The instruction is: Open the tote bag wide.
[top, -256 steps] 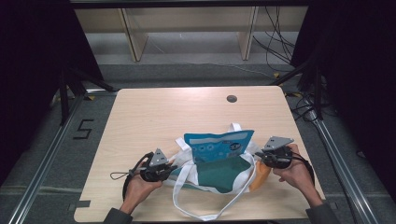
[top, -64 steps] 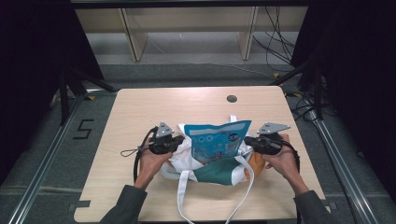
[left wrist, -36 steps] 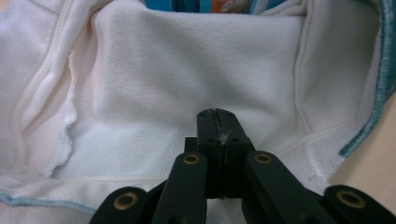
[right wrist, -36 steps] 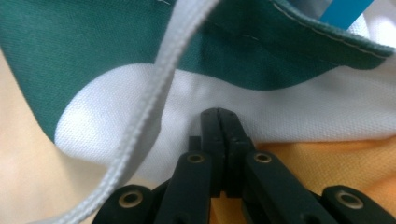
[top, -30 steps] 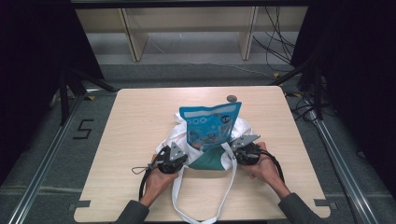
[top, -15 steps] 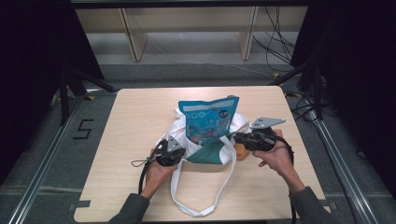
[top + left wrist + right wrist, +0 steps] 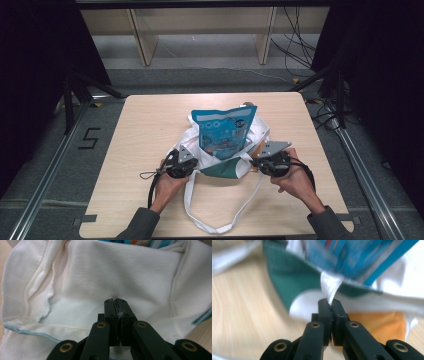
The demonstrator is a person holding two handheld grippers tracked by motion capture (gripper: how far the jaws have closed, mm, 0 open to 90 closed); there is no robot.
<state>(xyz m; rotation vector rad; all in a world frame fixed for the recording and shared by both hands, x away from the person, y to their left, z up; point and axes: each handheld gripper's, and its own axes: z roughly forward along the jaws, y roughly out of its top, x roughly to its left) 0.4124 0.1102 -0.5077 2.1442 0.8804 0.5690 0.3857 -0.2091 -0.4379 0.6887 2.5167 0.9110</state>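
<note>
Gripper on the left (image 7: 192, 164), seen from the high view, is pinching the white tote bag (image 7: 227, 167) at its near-left edge, while the right gripper (image 7: 256, 162) is pinching the bag's near-right edge. Between them, the blue snack pouch (image 7: 224, 131) is standing upright out of the bag's mouth, leaning slightly away from the person. Holding both edges apart likely keeps the mouth spread around the pouch so the fabric can be drawn up its sides. The bag is sitting around the middle of the table (image 7: 145, 130), and its long white strap (image 7: 200, 220) is looping from the bag toward the table's near edge.

From the left gripper view, the left gripper (image 7: 116, 301) is clamped tight on a fold of the bag's white cloth (image 7: 130, 277), threads caught between the jaws; the fabric is puckering at the bite, so it seems to be under tension.

From the right gripper view, the right gripper (image 7: 331, 301) is clenched on a bunched white strip of the bag (image 7: 330, 286), just below the blurred blue pouch (image 7: 362, 260). A green panel (image 7: 289, 275) of the bag is hanging to the left of that strip, and something orange (image 7: 377, 325) is lying just beneath the bag on the table.
</note>
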